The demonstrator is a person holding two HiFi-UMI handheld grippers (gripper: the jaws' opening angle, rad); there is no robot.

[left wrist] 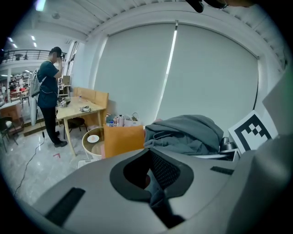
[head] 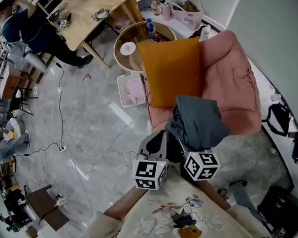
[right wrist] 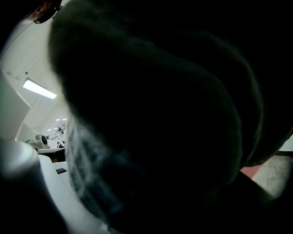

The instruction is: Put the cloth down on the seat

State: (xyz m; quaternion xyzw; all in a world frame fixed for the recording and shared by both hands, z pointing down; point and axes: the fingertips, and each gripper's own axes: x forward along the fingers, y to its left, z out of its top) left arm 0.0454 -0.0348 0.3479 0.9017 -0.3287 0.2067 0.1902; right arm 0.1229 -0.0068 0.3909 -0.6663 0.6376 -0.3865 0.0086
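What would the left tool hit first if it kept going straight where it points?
Likely the orange cushion on the pink seat, beside the grey cloth that the left tool grips; depth unclear.

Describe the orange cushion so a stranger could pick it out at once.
Start at the pink seat beside the pale wall, at the right of the head view. A square cushion rests on its left part, just beyond the crumpled grey cloth bunched over the seat's front. It alone is mustard orange, smooth and flat.
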